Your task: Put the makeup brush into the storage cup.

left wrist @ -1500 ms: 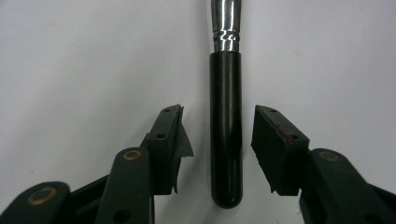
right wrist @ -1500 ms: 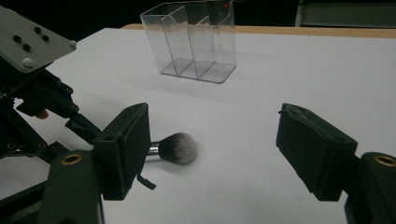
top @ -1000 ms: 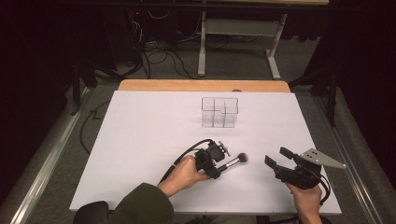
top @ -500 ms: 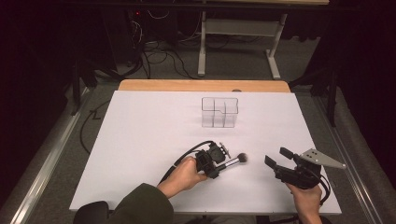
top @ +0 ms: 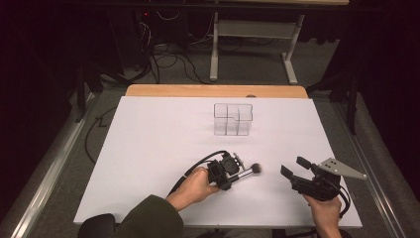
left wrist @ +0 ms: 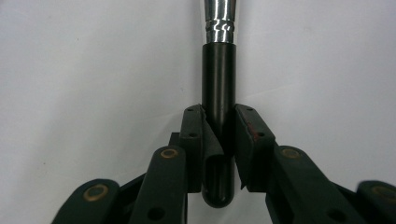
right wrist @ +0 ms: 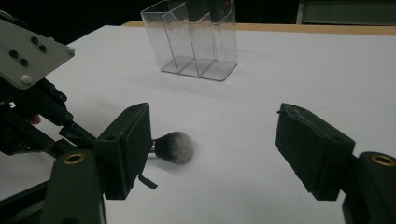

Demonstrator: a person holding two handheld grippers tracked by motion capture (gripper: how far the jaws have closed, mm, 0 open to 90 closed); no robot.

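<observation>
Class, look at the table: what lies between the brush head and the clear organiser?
Nothing: in the high view, only bare white table separates the brush from the organiser.

bright tabletop, dark surroundings, soft focus

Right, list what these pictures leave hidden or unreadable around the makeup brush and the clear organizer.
- Makeup brush: left gripper view, the top edge cuts off its bristle head.
- Its handle: right gripper view, hidden behind the right gripper's near jaw.
- Left gripper pads: high view, too small to show the grip.
- Clear organizer: high view, too small and transparent to count compartments surely.
- Organizer top: right gripper view, cut by the upper edge.
</observation>
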